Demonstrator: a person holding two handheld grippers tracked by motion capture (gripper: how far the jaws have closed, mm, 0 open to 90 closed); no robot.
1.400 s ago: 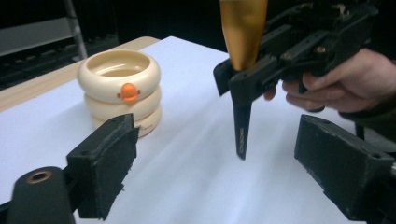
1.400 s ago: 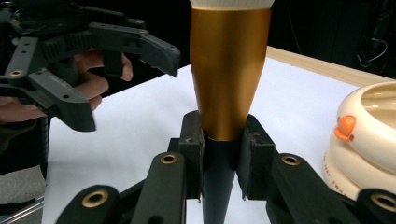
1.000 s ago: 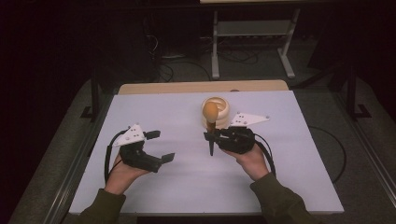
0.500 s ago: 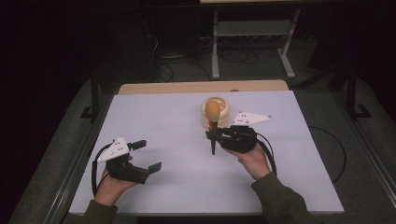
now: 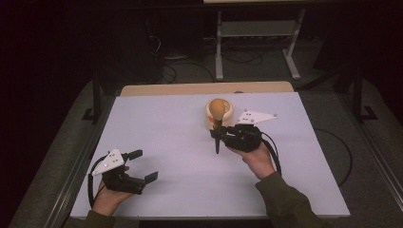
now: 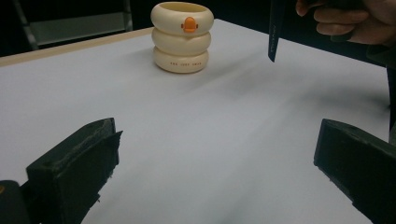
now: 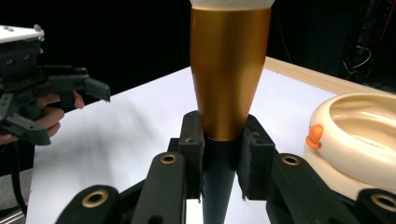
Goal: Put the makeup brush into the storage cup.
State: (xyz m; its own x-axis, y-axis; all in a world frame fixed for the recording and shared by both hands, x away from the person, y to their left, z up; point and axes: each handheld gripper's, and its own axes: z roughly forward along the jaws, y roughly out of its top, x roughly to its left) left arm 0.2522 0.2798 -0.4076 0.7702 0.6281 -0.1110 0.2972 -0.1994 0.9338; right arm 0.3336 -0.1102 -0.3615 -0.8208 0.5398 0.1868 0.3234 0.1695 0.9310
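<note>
Jaws of your right gripper (image 5: pixel 218 134) clamp the tapered bronze-and-black brush handle (image 7: pixel 227 88) upright just near the cream ringed duck-faced holder (image 5: pixel 218 114), ready to drop in, while your left gripper (image 5: pixel 142 166) waits wide open, near left.

A row of small dark characters runs along the lowest ring of the cream ringed holder (image 6: pixel 181 36), too small to read; no other writing is legible.
</note>
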